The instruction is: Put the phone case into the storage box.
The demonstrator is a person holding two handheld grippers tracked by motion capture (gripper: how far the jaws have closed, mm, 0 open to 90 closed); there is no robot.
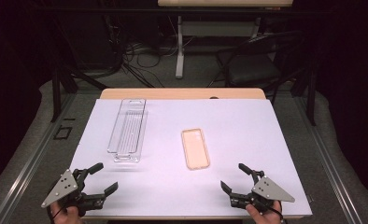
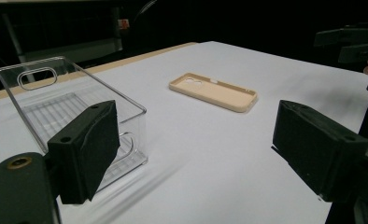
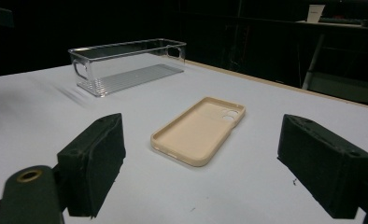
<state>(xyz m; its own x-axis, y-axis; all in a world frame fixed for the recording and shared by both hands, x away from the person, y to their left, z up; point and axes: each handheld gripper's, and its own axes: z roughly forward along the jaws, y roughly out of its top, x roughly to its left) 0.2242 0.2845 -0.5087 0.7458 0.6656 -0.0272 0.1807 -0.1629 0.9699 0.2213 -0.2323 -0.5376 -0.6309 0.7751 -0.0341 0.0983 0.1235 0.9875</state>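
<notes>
A worktop (image 1: 247,140) covered by a white sheet, with a light wooden edge showing at its far side. On it lie a clear plastic bin (image 1: 128,128), left of centre, and a beige phone case (image 1: 194,148), open side up, near the middle, well apart.

High view: overhead from the near edge, facing 12 o'clock. Left gripper view: low, close, facing 1 o'clock. Right gripper view: low, close, facing 11 o'clock. Both share the phone case (image 2: 213,91) (image 3: 199,130) and clear bin (image 2: 74,116) (image 3: 126,70).
</notes>
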